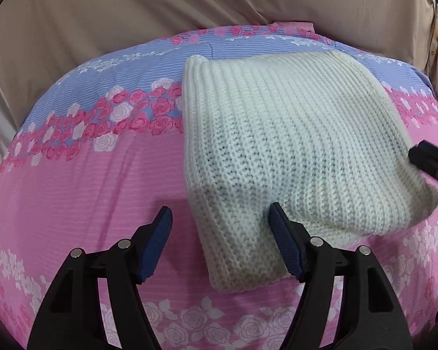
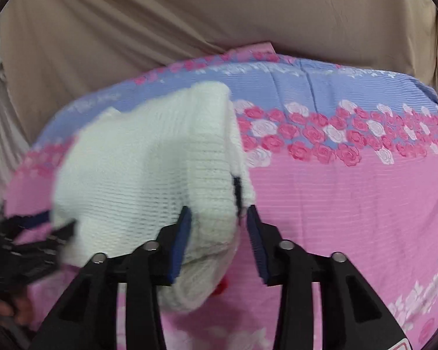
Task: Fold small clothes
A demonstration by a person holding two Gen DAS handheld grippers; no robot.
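Jaws of the left gripper stand wide, straddling the near corner of the knit without pinching it, with open sheet to their left. The right gripper is half open around the knit's rolled near edge; whether it grips I cannot tell. Farther off the white knit lies folded on the flowered sheet, bare cloth around it up to the beige backdrop.

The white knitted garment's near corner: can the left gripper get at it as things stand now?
Probably yes: the left gripper stands open, the white knitted garment corner lies between its fingers, nothing in the way.
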